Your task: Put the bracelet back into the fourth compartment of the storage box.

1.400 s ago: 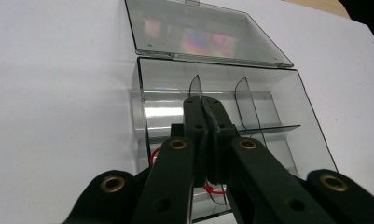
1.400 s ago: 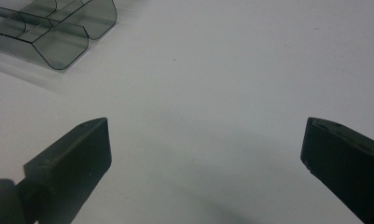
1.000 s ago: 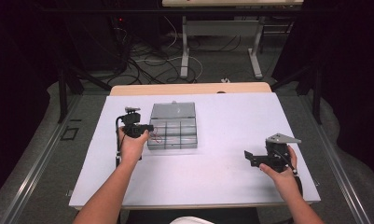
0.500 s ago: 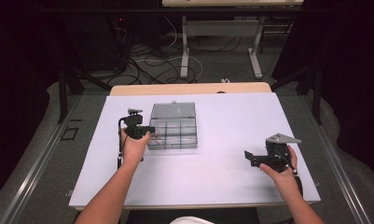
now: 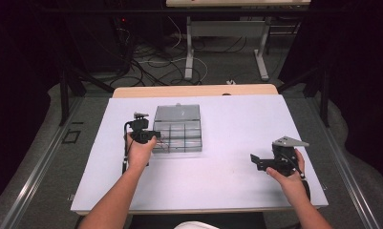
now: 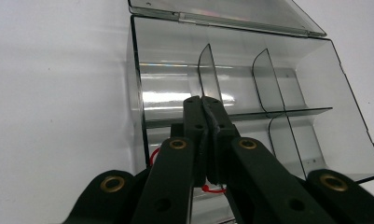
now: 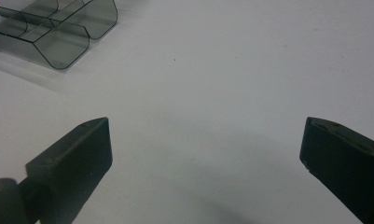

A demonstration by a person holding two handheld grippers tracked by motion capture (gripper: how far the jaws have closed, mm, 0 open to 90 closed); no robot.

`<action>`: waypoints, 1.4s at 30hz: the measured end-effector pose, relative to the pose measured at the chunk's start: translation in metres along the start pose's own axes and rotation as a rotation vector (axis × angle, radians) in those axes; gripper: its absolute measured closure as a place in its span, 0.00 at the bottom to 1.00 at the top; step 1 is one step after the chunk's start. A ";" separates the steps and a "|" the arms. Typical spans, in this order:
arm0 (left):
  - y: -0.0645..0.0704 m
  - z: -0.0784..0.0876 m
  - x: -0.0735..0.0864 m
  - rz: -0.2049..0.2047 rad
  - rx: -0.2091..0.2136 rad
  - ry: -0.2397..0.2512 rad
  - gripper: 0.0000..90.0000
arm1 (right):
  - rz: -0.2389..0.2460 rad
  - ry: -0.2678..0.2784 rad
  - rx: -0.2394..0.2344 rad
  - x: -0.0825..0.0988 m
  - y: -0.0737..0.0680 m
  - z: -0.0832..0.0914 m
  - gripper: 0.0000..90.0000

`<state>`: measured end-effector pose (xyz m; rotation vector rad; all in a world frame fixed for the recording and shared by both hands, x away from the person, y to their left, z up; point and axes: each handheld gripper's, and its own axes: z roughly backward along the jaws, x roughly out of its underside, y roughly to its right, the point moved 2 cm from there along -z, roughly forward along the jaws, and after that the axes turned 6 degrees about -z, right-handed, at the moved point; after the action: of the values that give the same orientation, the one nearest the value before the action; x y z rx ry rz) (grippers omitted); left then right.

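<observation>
Observed a white table as the work surface, wooden strip along its far edge. Found on it, left of centre, a clear plastic compartment box with its hinged lid thrown open and lying flat behind; inside, thin dividers forming several cells. Noted something red low in the near-left cell, mostly hidden behind the jaws (a thin loop or wire, by the look; cannot say more).

Recorded the left gripper at the box's near-left corner, poised above that cell, jaws pressed together at the tips with no gap visible; nothing seen between them, though whether the red item was pinched lower down could not be told. Recorded the right gripper well apart from the box, near the table's right edge, jaws spread wide over bare surface, empty.

Judged the box light, rigid and slippery on the smooth top, liable to skate if nudged; walls thin, dividers likely brittle. Best taken by an outer wall or the rim, or steadied by the free gripper. Judged the red item slight and flexible, needing a fingertip pinch.
</observation>
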<state>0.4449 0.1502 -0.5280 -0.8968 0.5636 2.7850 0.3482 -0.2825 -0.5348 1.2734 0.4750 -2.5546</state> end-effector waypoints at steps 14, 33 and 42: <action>-0.001 -0.003 0.002 0.004 -0.006 -0.005 1.00 | 0.011 -0.001 0.002 0.001 0.001 0.000 0.02; -0.005 0.002 0.000 0.011 -0.004 0.013 0.87 | 0.006 -0.001 0.002 0.001 0.000 0.000 0.02; -0.009 0.008 0.000 -0.005 -0.002 0.030 0.80 | 0.007 -0.001 0.000 0.001 0.000 0.000 0.02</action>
<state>0.4429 0.1614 -0.5242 -0.9404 0.5624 2.7731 0.3478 -0.2829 -0.5353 1.2715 0.4695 -2.5498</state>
